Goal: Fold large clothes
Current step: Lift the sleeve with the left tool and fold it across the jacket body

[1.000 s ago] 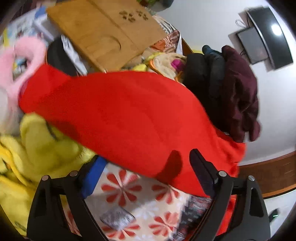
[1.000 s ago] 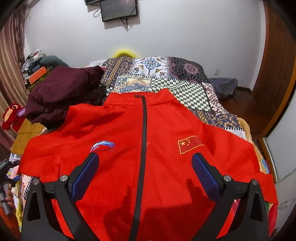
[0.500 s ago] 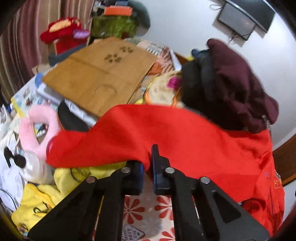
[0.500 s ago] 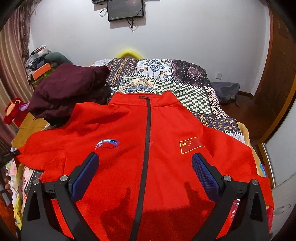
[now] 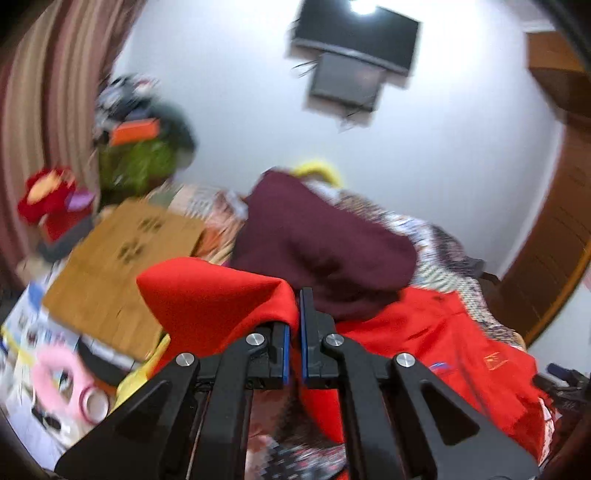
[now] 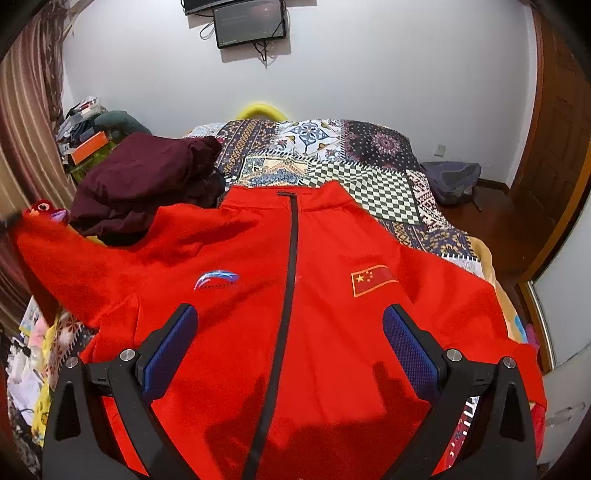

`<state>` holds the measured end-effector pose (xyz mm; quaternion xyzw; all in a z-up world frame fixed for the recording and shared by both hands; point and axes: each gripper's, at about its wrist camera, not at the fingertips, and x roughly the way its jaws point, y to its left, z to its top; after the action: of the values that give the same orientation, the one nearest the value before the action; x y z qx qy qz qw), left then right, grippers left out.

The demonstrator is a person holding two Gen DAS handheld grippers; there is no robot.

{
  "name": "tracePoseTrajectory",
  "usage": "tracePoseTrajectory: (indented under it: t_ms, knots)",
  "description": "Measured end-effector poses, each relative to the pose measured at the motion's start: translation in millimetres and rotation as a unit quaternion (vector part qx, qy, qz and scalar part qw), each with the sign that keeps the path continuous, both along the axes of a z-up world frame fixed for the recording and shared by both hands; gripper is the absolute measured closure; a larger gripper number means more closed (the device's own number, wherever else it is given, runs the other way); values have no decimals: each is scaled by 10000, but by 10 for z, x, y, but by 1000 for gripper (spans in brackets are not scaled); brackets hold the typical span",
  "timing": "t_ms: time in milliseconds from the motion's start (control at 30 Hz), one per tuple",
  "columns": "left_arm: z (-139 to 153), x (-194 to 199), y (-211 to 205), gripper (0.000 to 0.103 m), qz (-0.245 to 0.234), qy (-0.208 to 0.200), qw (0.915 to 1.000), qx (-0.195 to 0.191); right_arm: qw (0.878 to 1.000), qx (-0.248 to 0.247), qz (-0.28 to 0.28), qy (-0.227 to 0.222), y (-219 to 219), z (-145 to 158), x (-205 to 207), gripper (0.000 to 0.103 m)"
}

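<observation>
Bedroom, white walls, a dark wall-mounted screen [image 6: 250,23] high on the far wall, striped curtain [image 6: 26,122] on the left side, wooden door [image 6: 557,122] on the right. Patchwork bedspread [image 6: 343,155] covers the bed.

Red jacket [image 6: 295,314] lies front-up across the bed, collar toward the far wall, black zipper [image 6: 290,280] closed down the middle. Blue-white swoosh logo [image 6: 216,280] on one side of the chest, small red flag patch [image 6: 373,278] on the other. Maroon garment [image 6: 147,181] heaped on the bed just beside the jacket's shoulder, touching it.

Left gripper [image 5: 295,314]: jaws closed tight on the red sleeve [image 5: 221,299], fabric pinched between the blue pads and bunched up over them in a peak. Sleeve lifted clear of the bed; in the right wrist view it stretches out and up toward the curtain side [image 6: 55,258]. Left wrist view heavily blurred.

Right gripper [image 6: 290,343]: jaws spread wide, nothing between them, held above the lower front of the jacket, one finger either side of the zipper. No contact with the cloth visible.

Beside the bed on the curtain side: wooden board [image 5: 122,266] with paw-print marks, red plush toy [image 5: 48,195], a pink ring-shaped item [image 5: 55,376], yellow fabric [image 5: 144,373], assorted clutter too blurred to name. Dark bag [image 6: 452,181] on the floor by the door.
</observation>
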<state>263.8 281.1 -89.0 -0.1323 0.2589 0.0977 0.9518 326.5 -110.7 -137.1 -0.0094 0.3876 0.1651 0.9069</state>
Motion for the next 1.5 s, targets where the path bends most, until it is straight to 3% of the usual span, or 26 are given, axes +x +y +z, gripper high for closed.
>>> tracePoseTrajectory:
  t_ms: [200, 467, 633, 767, 1067, 1133, 1267, 1400, 1500]
  knots:
    - [360, 371, -718, 100, -818, -354, 9957, 237, 9998, 195, -8, 3, -107, 5, -55, 3]
    - [399, 884, -1762, 100, -1833, -219, 9816, 490, 9997, 242, -38, -40, -206, -12, -88, 3]
    - [108, 1019, -2306, 100, -2355, 230, 9700, 552, 9998, 190, -26, -12, -264, -62, -97, 3]
    - [-269, 1100, -2621, 100, -2695, 827, 9577, 574, 9999, 144, -55, 70, -339, -135, -82, 3]
    - [-961, 1104, -2779, 100, -3024, 2043, 9306, 266, 9995, 145, -140, 245, -431, -212, -71, 3]
    - [-1055, 1085, -2815, 96, -3142, 2231, 9224, 265, 9996, 120, -126, 244, -411, -208, -77, 3]
    - [-1107, 1009, -2823, 63, -3192, 2442, 9145, 475, 9997, 47, -88, 211, -373, -205, -92, 3]
    - [-936, 875, -2709, 51, -3180, 2188, 9210, 516, 9998, -29, -61, 174, -339, -194, -90, 3]
    - [-682, 772, -2515, 43, -2949, 1852, 9357, 565, 9999, -43, -54, 148, -310, -187, -90, 3]
